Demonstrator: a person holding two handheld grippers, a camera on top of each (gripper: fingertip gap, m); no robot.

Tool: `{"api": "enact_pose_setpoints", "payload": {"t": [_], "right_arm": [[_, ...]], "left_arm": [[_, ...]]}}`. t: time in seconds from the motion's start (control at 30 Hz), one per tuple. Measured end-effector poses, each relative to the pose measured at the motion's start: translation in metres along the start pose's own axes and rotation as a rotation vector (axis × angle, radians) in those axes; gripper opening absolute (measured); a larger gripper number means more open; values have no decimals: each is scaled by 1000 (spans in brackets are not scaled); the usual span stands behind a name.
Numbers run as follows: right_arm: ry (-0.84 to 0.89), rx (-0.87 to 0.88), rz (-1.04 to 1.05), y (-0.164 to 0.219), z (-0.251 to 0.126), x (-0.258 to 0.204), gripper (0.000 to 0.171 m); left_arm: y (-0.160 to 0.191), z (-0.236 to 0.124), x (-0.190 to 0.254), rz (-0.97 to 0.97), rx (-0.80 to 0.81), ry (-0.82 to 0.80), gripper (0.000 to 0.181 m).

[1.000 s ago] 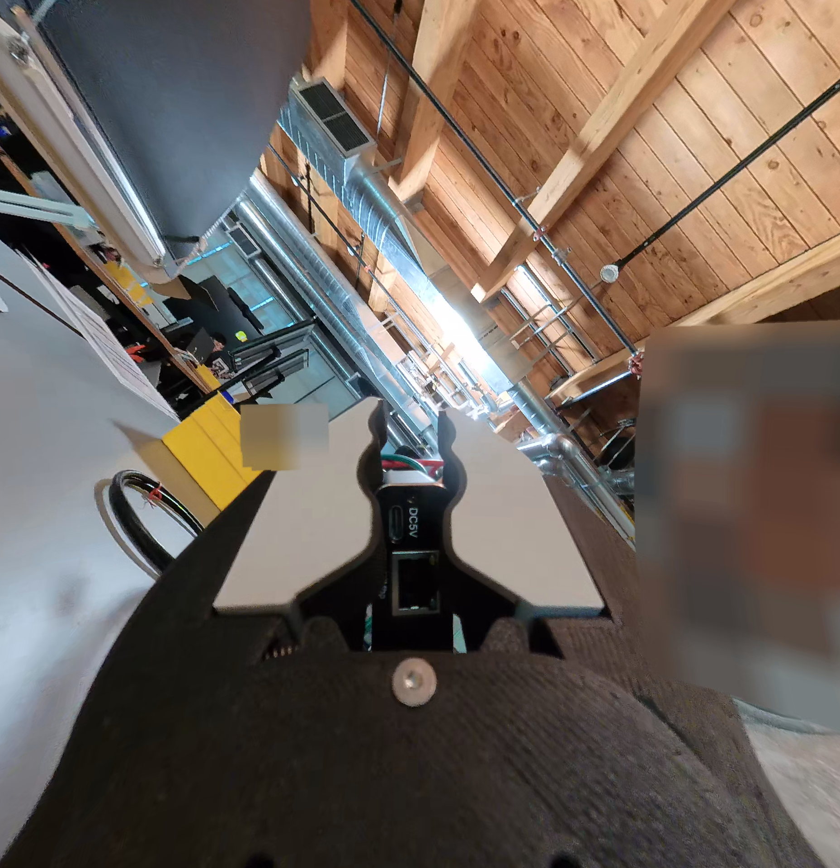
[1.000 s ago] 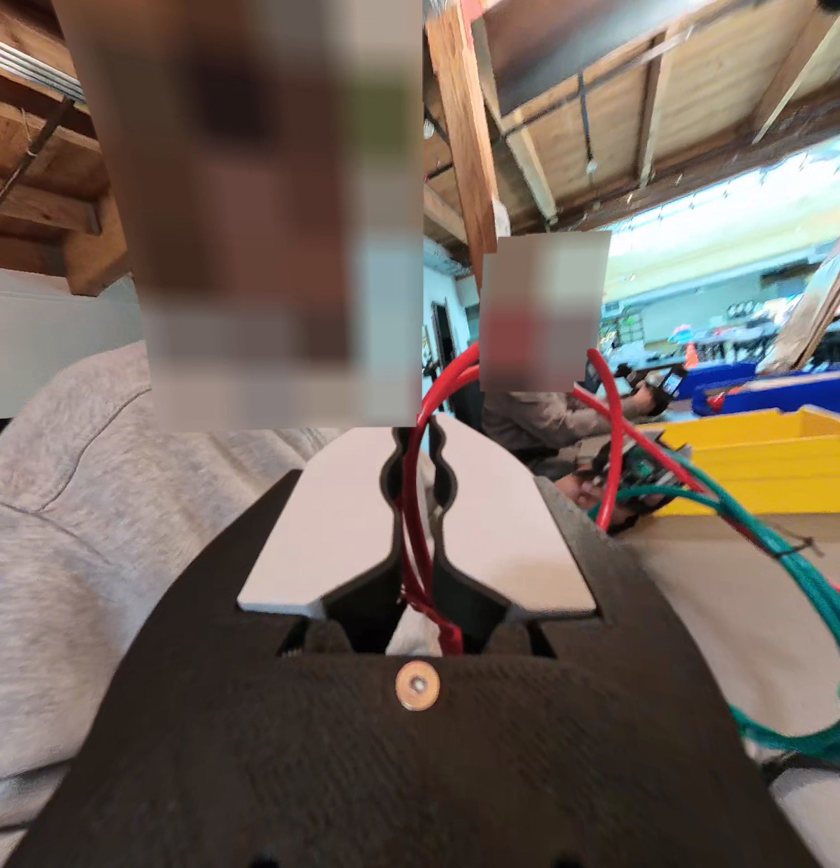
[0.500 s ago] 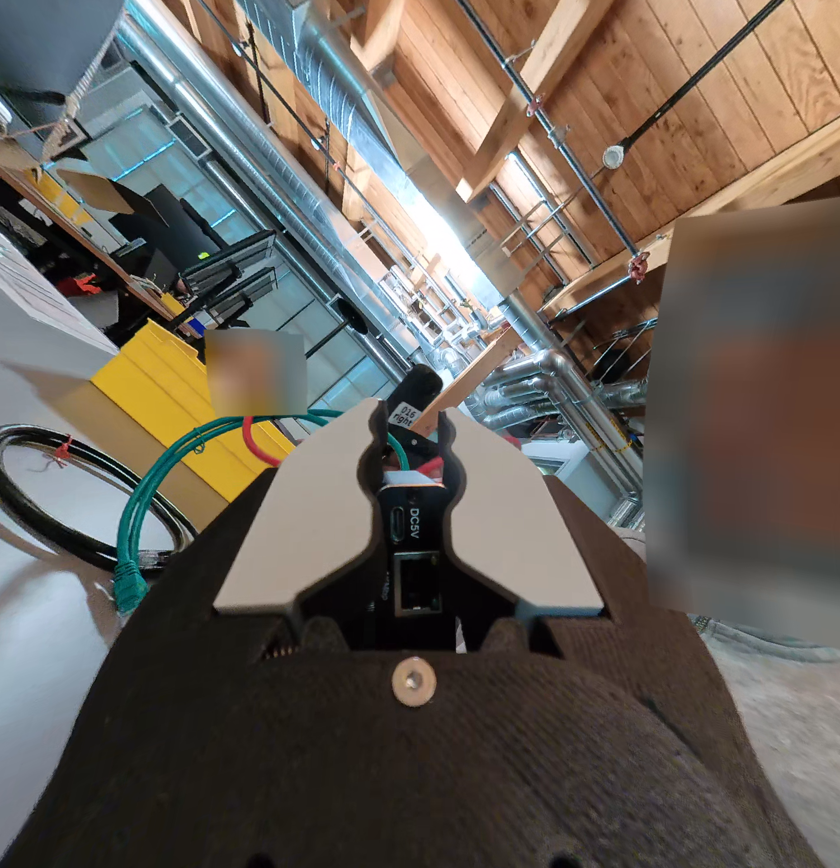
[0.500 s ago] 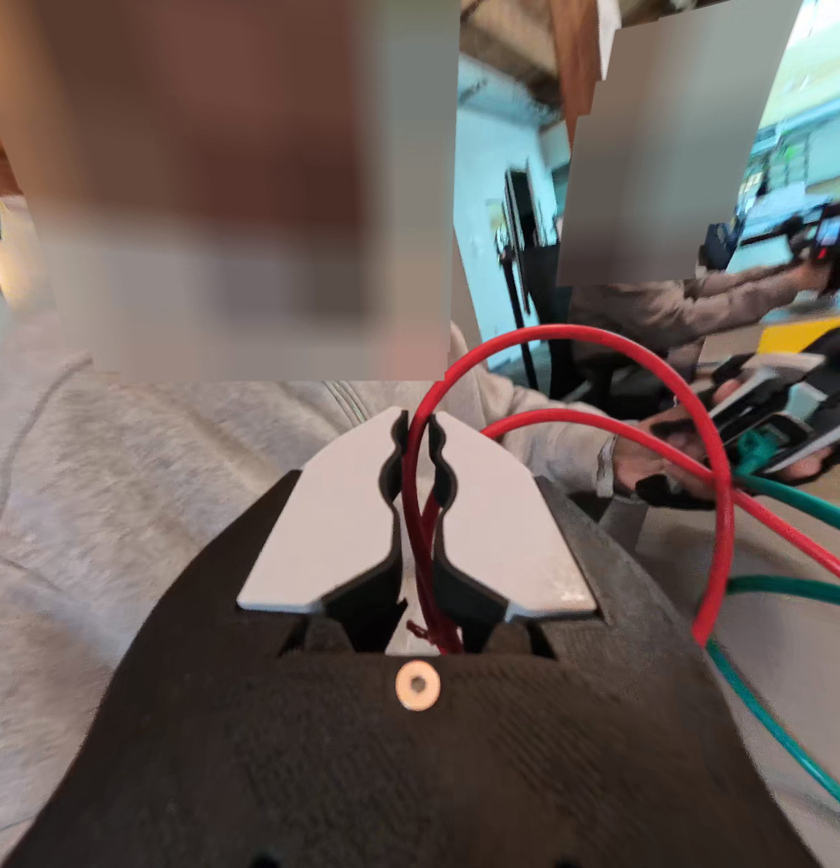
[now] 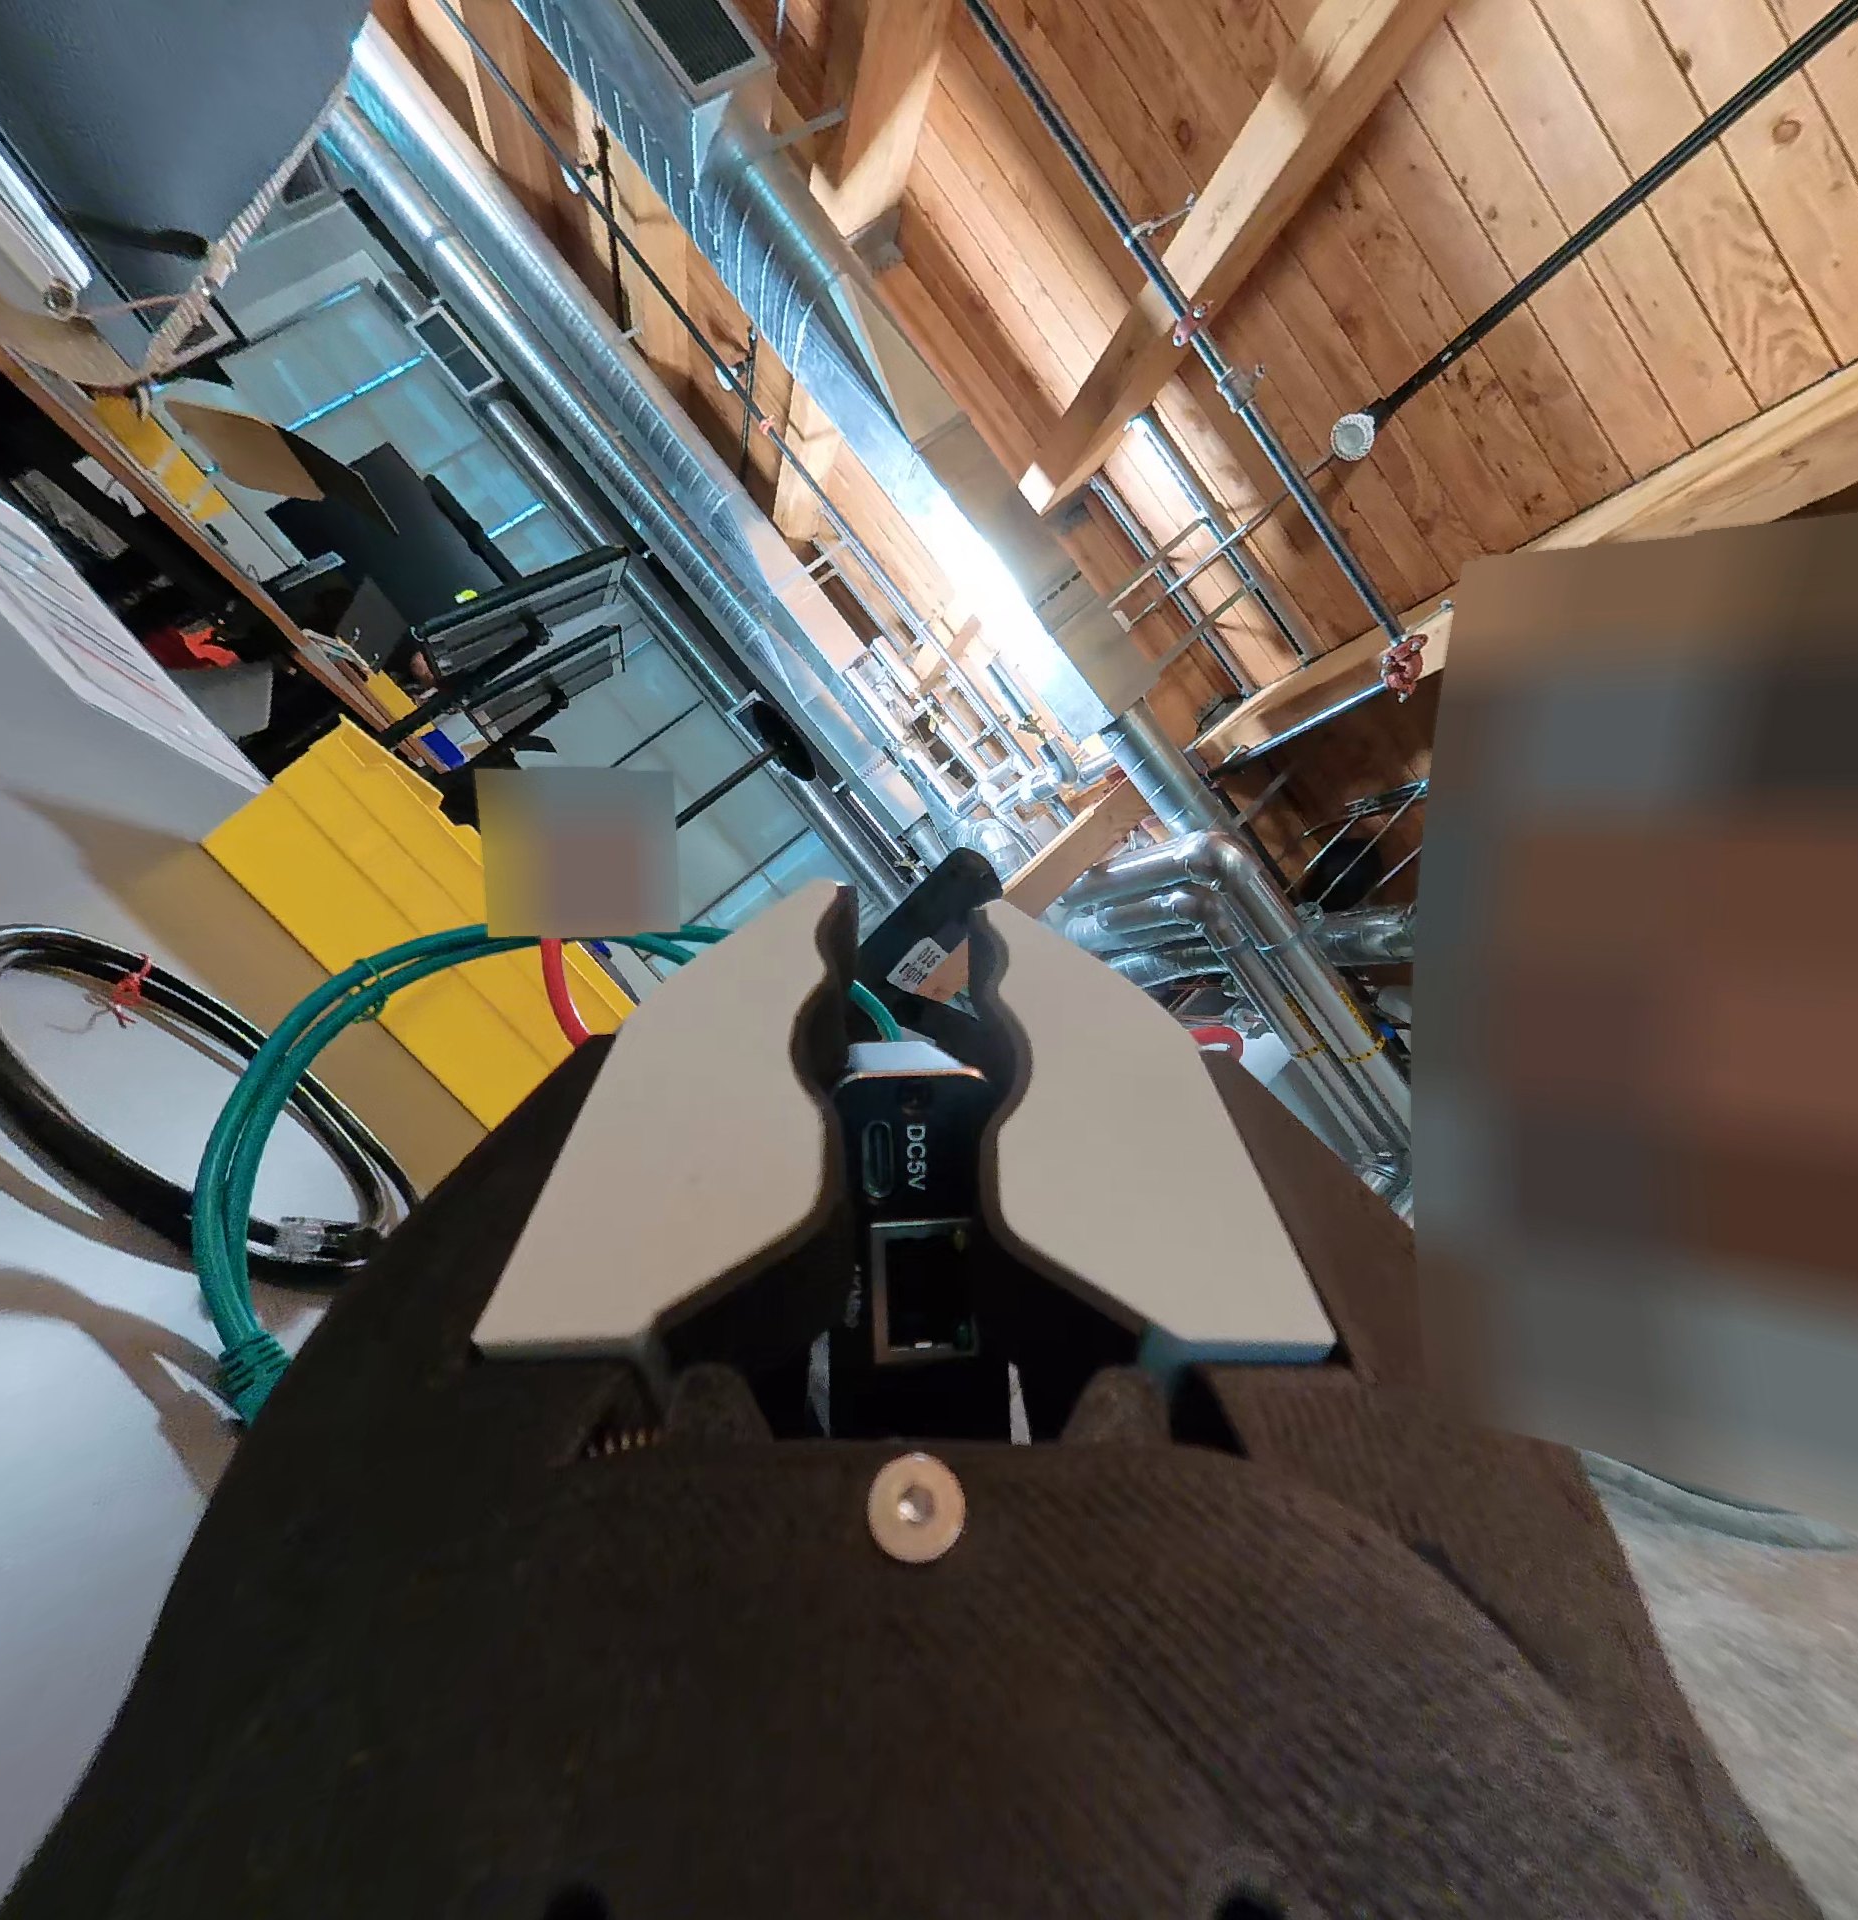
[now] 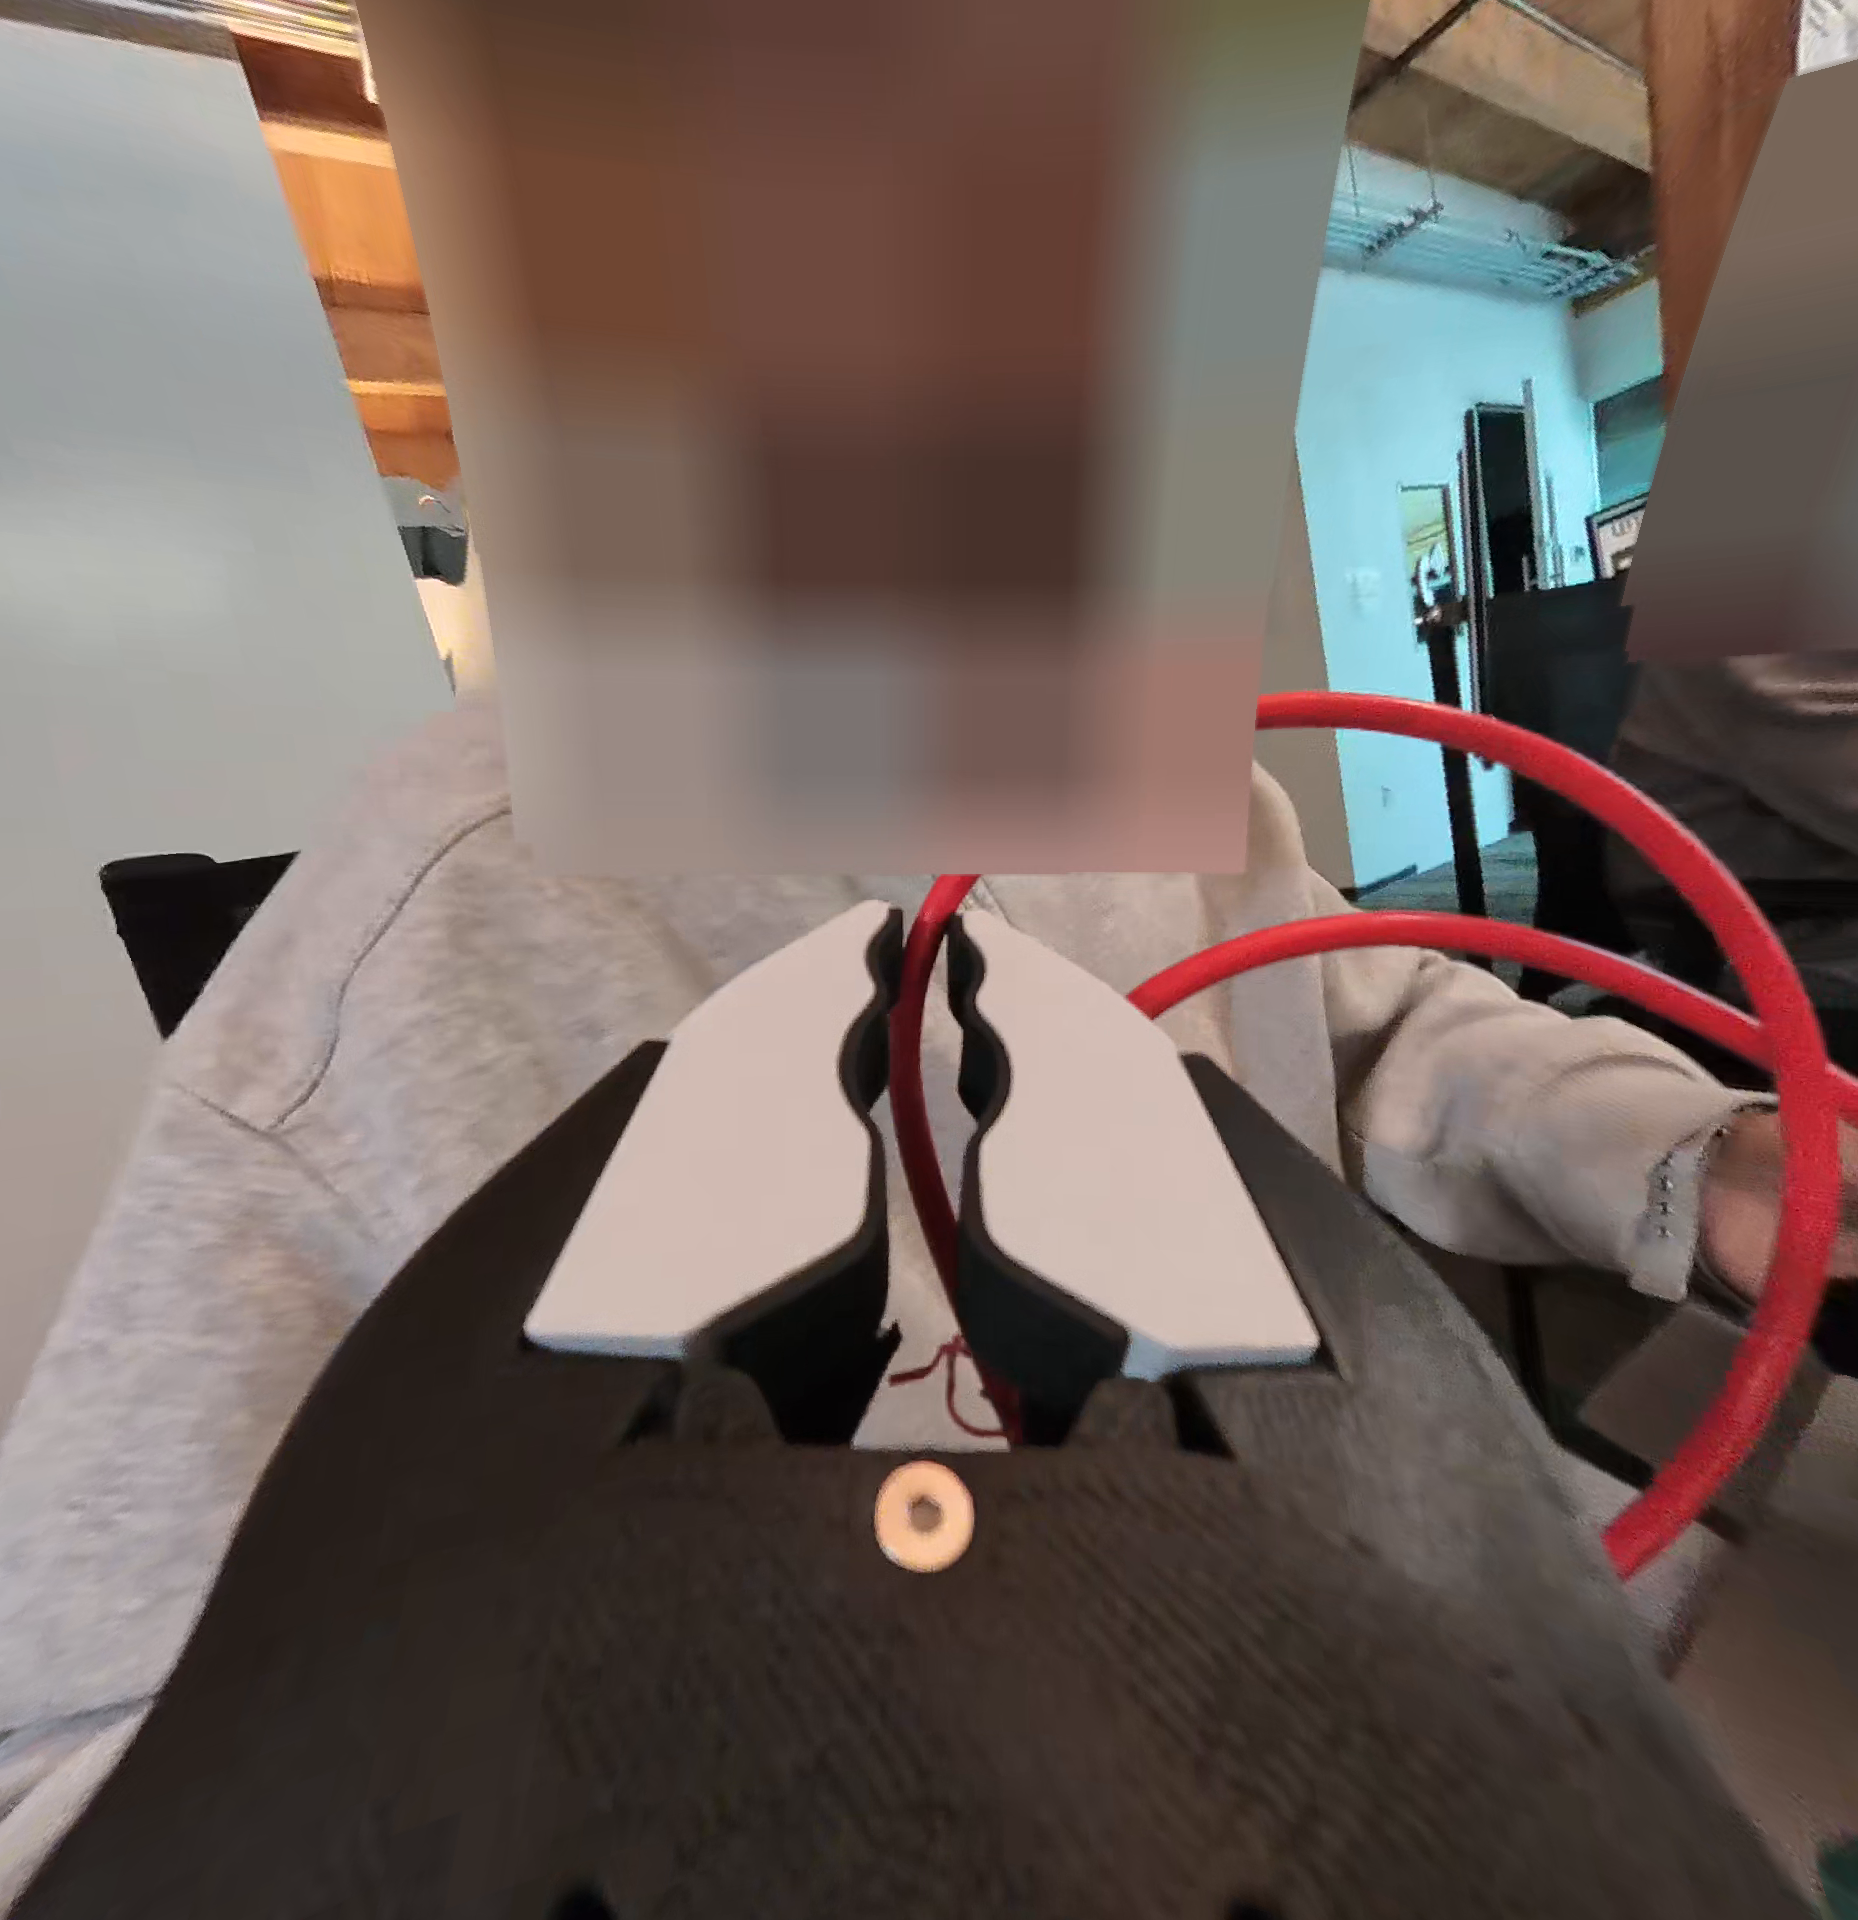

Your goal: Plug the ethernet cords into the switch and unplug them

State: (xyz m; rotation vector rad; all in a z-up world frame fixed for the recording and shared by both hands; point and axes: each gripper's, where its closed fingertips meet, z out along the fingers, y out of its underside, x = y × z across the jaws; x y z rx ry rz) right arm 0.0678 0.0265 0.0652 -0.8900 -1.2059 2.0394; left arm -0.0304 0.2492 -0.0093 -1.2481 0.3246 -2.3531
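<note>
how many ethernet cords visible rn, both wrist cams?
3. Red cord clamped in the right gripper; green cord and coiled black cord on the table. More may be hidden.

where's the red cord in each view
Left wrist view: a short piece of the red cord shows left of centre, in front of the yellow bin.
Right wrist view: the red cord runs between the right gripper fingers, then loops right.
Shared landmark: the red cord itself.

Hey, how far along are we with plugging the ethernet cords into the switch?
Underway. The left gripper is shut on the small black switch, its visible port empty. The right gripper is shut on the red cord. The green cord's plug and the black coiled cord lie loose on the table.
</note>
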Motion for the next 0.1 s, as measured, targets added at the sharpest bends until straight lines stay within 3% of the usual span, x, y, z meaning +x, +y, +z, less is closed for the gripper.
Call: {"api": "enact_pose_setpoints", "payload": {"t": [0.1], "right_arm": [[52,-68,83,20,6,23,8]], "left_arm": [[12,8,5,-39,-59,46,20]]}}
